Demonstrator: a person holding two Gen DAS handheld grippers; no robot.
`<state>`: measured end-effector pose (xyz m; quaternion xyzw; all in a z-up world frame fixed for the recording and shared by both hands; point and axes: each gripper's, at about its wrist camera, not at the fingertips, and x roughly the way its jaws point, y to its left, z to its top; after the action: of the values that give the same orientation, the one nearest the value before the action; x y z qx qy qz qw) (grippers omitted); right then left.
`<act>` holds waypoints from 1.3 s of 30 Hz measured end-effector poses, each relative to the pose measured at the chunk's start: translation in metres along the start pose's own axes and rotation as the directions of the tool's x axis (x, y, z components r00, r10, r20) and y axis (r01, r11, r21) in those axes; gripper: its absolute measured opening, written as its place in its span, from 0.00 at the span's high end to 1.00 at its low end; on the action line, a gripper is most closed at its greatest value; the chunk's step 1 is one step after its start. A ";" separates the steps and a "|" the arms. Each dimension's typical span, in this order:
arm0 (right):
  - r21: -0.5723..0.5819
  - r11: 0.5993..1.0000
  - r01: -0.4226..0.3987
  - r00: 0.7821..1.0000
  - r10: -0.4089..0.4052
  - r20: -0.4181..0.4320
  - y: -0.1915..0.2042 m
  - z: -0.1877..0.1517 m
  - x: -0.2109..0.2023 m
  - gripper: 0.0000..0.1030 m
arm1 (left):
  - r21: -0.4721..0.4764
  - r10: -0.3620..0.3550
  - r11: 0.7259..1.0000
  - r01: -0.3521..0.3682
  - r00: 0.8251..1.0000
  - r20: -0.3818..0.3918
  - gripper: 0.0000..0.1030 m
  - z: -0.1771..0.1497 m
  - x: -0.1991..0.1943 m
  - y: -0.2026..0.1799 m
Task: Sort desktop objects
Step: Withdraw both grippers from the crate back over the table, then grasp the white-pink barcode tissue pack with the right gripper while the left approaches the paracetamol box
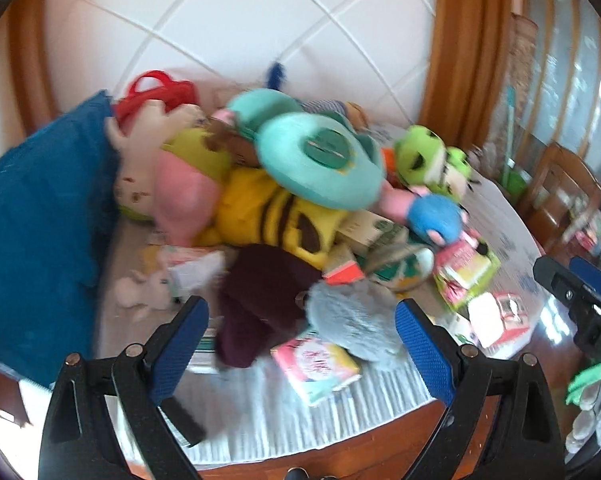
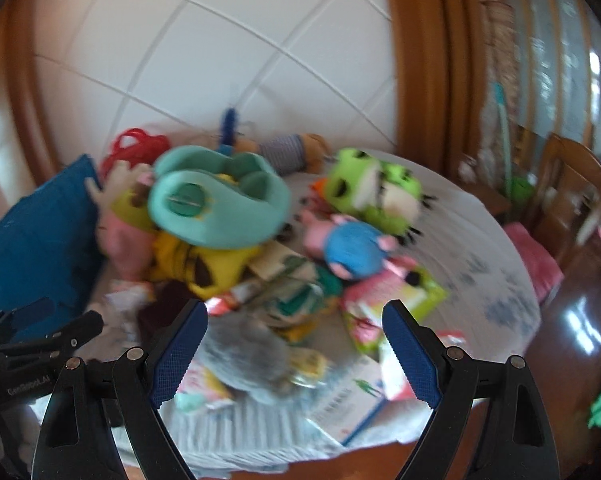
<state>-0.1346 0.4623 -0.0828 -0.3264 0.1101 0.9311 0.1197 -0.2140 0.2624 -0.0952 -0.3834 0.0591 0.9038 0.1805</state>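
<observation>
Hovering above blurred toys, left claw (image 1: 302, 334) and right claw (image 2: 294, 340) gape empty; labels unreadable.

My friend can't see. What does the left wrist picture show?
A heap of soft toys covers a table, with a teal ring cushion on a yellow striped plush. The open left gripper hovers before a grey fluffy toy and a maroon one.

Behind the heap I see a white tiled wall (image 1: 228, 20) with a wooden door frame (image 1: 456, 40) at its right edge. Past that frame stands a wooden chair (image 1: 560, 196) (blurred, like most of this view), and the tabletop (image 2: 580, 344) shows dark glossy wood beyond a pale patterned cloth (image 2: 480, 264).
</observation>
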 end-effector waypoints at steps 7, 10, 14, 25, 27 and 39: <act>0.025 0.998 0.063 0.995 -0.061 -0.080 -0.052 -0.023 0.023 0.13 | 0.038 -0.034 0.999 0.037 0.996 -0.088 0.07 -0.016 0.044 -0.051; 0.024 0.998 0.062 0.992 -0.059 -0.108 -0.078 -0.028 0.034 0.16 | 0.027 -0.024 0.999 0.026 0.995 -0.096 0.07 -0.020 0.055 -0.073; -0.015 1.000 0.015 0.988 -0.017 -0.151 -0.113 -0.034 0.054 0.18 | -0.030 0.014 0.999 -0.018 0.993 -0.117 0.07 -0.032 0.069 -0.107; -0.124 0.982 -0.140 0.959 0.103 -0.263 -0.183 -0.056 0.087 0.24 | -0.107 0.084 0.989 -0.106 0.977 -0.198 0.07 -0.069 0.096 -0.174; -0.119 0.983 -0.140 0.959 0.105 -0.262 -0.190 -0.061 0.091 0.24 | -0.101 0.077 0.990 -0.100 0.974 -0.211 0.07 -0.077 0.106 -0.181; -0.086 0.986 -0.145 0.967 0.122 -0.222 -0.215 -0.091 0.100 0.24 | -0.023 0.042 0.999 -0.049 0.969 -0.244 0.07 -0.120 0.144 -0.210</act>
<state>-0.0942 0.6553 -0.2427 -0.4231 0.0967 0.9005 0.0272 -0.1475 0.4687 -0.2757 -0.4924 0.0767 0.8547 0.1456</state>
